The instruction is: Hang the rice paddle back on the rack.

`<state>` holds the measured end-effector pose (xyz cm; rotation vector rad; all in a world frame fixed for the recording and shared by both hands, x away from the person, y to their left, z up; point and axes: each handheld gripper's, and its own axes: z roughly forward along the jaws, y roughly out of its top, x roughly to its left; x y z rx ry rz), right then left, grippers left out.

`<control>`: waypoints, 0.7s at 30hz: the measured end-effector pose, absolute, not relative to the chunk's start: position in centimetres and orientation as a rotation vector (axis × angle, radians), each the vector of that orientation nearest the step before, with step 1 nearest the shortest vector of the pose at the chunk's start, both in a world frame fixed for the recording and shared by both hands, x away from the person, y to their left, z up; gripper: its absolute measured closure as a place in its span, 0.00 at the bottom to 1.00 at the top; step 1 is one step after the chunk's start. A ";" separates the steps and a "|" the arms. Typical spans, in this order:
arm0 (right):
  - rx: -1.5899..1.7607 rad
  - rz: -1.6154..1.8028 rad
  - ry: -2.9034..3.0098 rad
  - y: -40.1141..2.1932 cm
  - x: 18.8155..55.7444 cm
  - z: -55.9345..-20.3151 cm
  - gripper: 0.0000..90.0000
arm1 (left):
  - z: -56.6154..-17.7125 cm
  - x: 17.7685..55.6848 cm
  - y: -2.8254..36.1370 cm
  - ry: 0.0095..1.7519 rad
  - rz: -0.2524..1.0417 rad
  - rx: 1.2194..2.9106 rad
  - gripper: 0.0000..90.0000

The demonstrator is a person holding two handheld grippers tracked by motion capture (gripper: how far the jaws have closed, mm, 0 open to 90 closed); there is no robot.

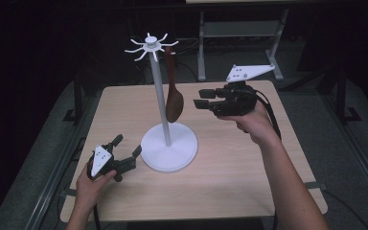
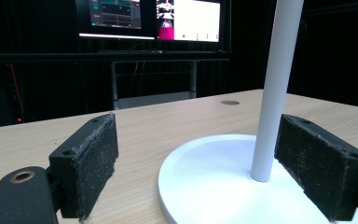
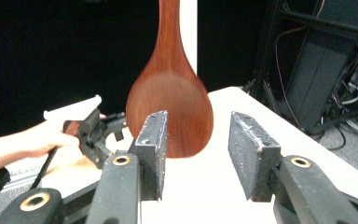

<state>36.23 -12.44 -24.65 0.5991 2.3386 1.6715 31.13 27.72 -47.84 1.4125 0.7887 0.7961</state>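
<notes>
Two grippers over the table [image 1: 230, 191]: from above, a wooden spoon [image 1: 174, 98] hangs off the white stand [image 1: 165, 108], right gripper [image 1: 202, 97] released beside it. Left gripper [image 2: 196, 172] gapes around the pole, the stand's top cut off. Right gripper's camera: spoon just ahead, handle cropped.

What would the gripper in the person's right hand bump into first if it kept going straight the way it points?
Most likely the dark brown wooden spoon hanging from the white hook stand. The right gripper has its jaws open and aimed at the spoon's bowl, with nothing between them; the depth is hard to judge.
</notes>
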 end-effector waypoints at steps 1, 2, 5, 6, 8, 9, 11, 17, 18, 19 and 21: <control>0.606 1.661 2.346 -12.7 36.1 -25.1 0.61 | -47.8 31.1 27.7 0.788 0.797 1.414 0.14; 0.608 1.650 2.346 -12.8 36.0 -25.3 0.61 | -47.8 31.1 27.7 0.790 0.797 1.414 0.14; 0.635 1.610 2.353 -13.3 35.6 -26.4 0.56 | -47.8 31.1 27.7 0.790 0.798 1.413 0.14; 0.645 1.600 2.354 -13.5 35.5 -26.8 0.55 | -47.8 31.1 27.7 0.790 0.798 1.415 0.14; 0.661 1.588 2.351 -13.9 35.3 -27.5 0.53 | -47.8 31.1 27.8 0.790 0.800 1.418 0.14; 0.674 1.583 2.350 -14.1 35.2 -27.8 0.53 | -47.8 31.1 27.8 0.790 0.802 1.417 0.14; 0.696 1.579 2.349 -14.6 35.0 -28.6 0.53 | -47.8 31.1 27.8 0.791 0.800 1.414 0.14; 0.757 1.551 2.352 -16.1 34.7 -30.6 0.52 | -47.8 31.1 27.7 0.792 0.797 1.409 0.14; 0.772 1.551 2.352 -16.4 34.6 -31.0 0.52 | -47.9 31.1 27.7 0.791 0.798 1.407 0.14; 0.791 1.547 2.353 -16.8 34.6 -31.6 0.51 | -47.9 31.1 27.7 0.791 0.798 1.405 0.14; 0.820 1.533 2.349 -17.3 34.4 -32.5 0.51 | -47.9 31.1 27.7 0.791 0.798 1.406 0.14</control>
